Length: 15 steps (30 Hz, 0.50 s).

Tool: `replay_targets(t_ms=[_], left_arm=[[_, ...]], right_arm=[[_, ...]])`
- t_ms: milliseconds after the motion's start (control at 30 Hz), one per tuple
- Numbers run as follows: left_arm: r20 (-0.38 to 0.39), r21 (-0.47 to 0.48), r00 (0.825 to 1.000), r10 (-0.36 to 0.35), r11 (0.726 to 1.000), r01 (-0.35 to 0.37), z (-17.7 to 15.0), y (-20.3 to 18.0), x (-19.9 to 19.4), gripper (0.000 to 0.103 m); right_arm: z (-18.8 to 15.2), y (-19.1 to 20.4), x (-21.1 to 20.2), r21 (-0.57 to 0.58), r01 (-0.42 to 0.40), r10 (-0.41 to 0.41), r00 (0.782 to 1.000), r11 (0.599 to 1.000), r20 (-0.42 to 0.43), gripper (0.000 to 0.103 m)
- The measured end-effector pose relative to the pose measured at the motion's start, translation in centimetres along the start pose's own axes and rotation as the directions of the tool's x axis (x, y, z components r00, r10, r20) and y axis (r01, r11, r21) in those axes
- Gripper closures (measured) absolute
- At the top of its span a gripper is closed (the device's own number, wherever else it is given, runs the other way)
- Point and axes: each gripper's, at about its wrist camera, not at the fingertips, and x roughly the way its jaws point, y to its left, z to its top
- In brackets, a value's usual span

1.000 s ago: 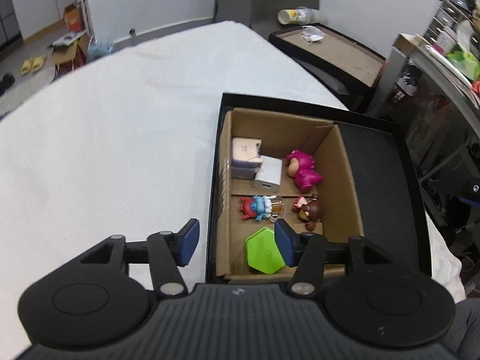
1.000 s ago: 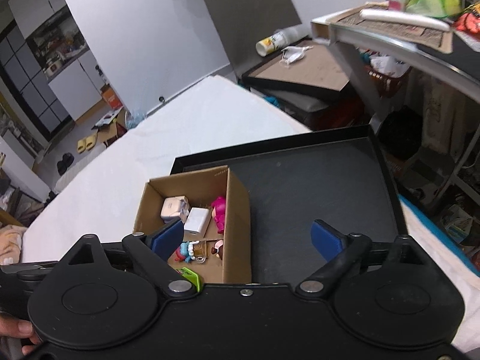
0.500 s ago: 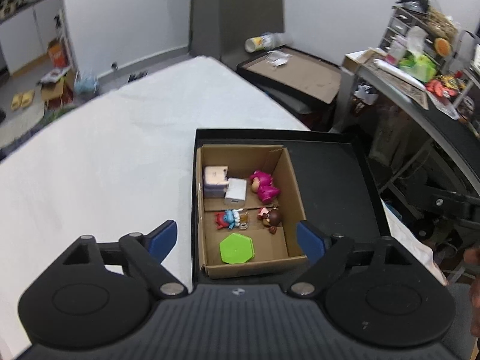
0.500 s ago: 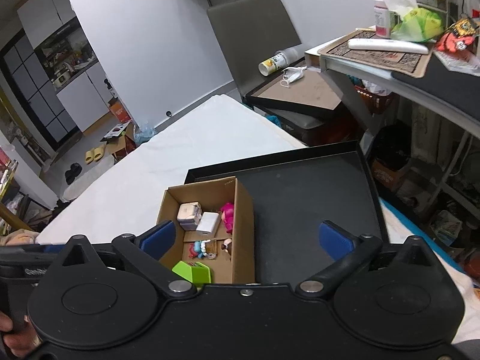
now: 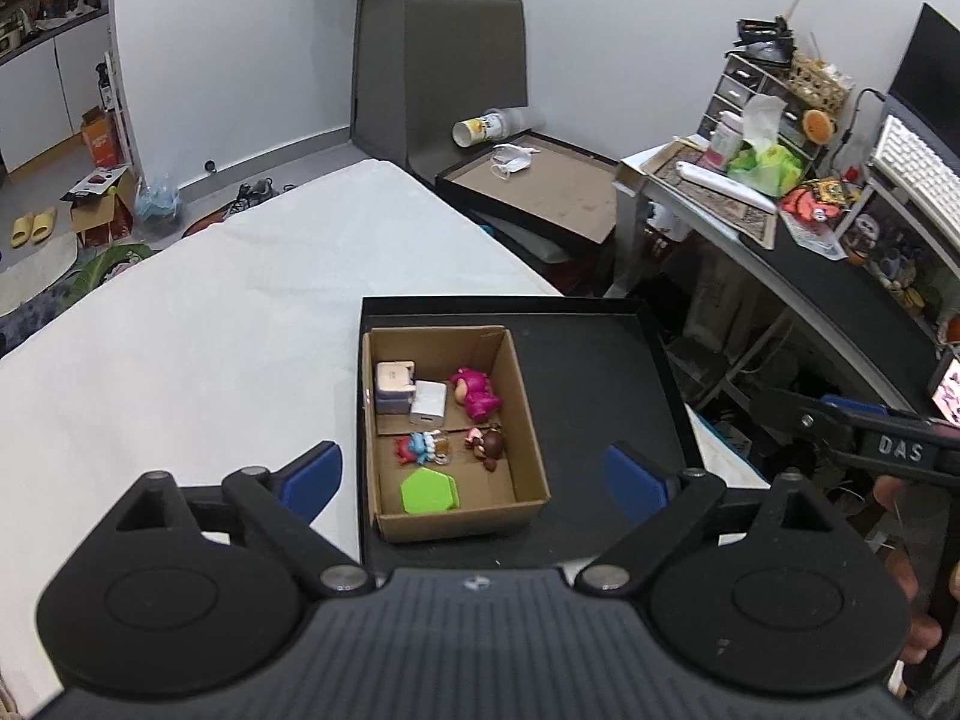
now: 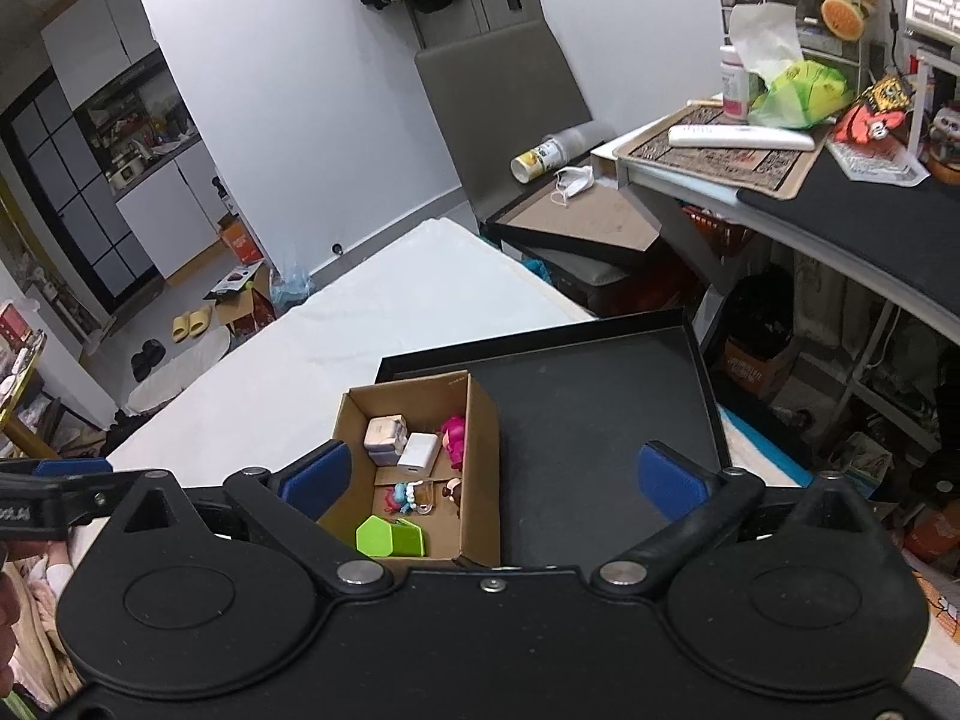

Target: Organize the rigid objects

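The left gripper (image 5: 474, 474) hangs above the cardboard box (image 5: 528, 420), jaws just spread wide with nothing gripped. The right gripper (image 6: 492, 477) is likewise released and empty. The box sits in the black tray's (image 5: 600, 372) left side; the green hexagon (image 5: 427, 491) lies at its near edge, figurines beyond.

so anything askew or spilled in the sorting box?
Nothing spilled. All items sit inside the cardboard box, split by its divider. Only oddities: the pink figure and brown figure lie on their sides rather than standing, and the white charger leans against the small white case.
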Motion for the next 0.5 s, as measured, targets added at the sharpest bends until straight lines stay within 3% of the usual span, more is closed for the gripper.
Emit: replay_targets(t_ms=[200, 500], left_arm=[[0.062, 0.014, 0.998, -0.011, 1.000, 0.010, -0.6, -1.0, -3.1, 0.001], [0.057, 0.023, 0.998, -0.012, 1.000, 0.011, -2.6, -2.8, -5.6, 0.001]], right_arm=[[-0.2, 0.3, -2.0, -0.017, -0.006, 0.007, 1.000, 1.000, 0.021, 0.000], [-0.7, 0.2, -4.8, -0.016, -0.017, 0.018, 1.000, 1.000, 0.022, 0.000]])
